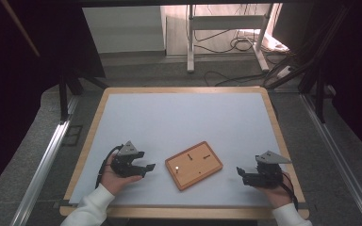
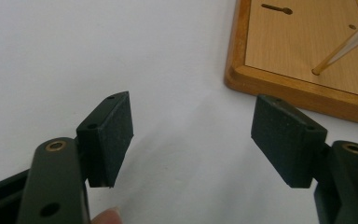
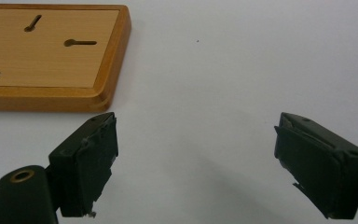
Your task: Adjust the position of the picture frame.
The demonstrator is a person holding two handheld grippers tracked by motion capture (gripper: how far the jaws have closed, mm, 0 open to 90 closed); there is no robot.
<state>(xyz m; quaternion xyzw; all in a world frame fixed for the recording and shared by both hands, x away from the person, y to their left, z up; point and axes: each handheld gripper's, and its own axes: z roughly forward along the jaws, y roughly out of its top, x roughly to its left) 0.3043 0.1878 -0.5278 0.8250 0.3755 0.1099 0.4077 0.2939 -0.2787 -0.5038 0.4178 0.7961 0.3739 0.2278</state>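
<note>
Wooden board [image 1: 193,165] with two keyhole slots and an upright metal pin [image 2: 344,49] lies near the middle of the bench's [image 1: 179,117] front edge, between the left gripper [image 1: 147,168] and the right gripper [image 1: 240,173], both resting apart from it with jaws wide and empty.

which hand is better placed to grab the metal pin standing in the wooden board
Left, probably. The metal pin stands near the wooden board's left end, on the side of the left gripper, whose open fingers point toward it. The right gripper, also open, faces the board's far end.
</note>
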